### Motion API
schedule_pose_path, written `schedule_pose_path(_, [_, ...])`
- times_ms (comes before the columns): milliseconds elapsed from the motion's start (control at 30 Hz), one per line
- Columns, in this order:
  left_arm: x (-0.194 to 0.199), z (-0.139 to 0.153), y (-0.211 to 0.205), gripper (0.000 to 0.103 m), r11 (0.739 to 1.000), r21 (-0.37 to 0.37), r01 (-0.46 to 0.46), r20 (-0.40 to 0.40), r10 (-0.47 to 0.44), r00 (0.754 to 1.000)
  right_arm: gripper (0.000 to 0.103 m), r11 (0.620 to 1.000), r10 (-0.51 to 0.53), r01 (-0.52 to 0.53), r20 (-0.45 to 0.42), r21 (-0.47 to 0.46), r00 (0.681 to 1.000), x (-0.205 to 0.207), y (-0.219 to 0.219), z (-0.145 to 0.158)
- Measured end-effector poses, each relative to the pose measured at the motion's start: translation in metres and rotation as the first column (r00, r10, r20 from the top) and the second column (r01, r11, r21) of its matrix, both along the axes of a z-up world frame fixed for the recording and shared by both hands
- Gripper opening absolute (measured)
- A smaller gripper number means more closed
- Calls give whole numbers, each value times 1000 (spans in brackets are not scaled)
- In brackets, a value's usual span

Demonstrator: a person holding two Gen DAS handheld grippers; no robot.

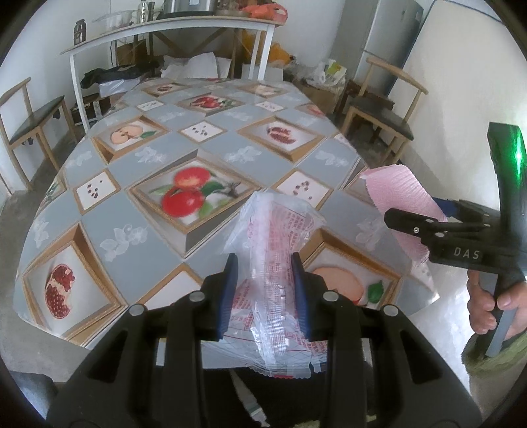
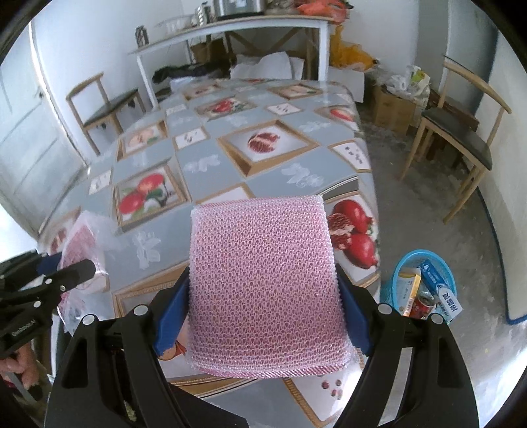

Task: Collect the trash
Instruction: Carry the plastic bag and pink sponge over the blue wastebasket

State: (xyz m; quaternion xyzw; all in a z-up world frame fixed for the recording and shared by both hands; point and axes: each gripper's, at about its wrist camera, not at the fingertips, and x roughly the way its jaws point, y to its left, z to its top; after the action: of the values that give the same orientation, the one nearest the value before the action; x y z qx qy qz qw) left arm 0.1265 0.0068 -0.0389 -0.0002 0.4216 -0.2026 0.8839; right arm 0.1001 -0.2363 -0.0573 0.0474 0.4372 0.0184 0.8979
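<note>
A fruit-print tablecloth covers the table. The left gripper is clamped on a plastic wrapper; the right gripper clamps a pink foam net — the blue basket lies on the floor to its lower right, nearer the right hand.

Long table under a glossy cloth of grey squares and framed fruit pictures. Wooden chair with a dark seat at its left, another chair at its right by the white fridge. Beyond the far end, a white-legged shelf table carrying a metal pot and a jar. Cardboard boxes on the floor.
</note>
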Motion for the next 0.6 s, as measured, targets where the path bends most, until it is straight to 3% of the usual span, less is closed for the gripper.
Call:
schedule_pose_path(167, [2,14,-14,30,999,-39,33,14,-33,999,78,995,-99,97,65,31,993,-15,-37,20])
schedule_pose_path(300, [4,29,-33,30,994,-64,90,38,-88,995,78,972,-234,230,121,47,965,-37,-82,38])
schedule_pose_path(467, [17,54,-77,30,972,-117,206,57,-200,978,78,880,-474,461,156,110,867,-88,-165,48])
schedule_pose_path(600, [33,65,-128,30,938,-152,311,24,-311,950,78,782,-616,590,98,204,782,-126,-224,26])
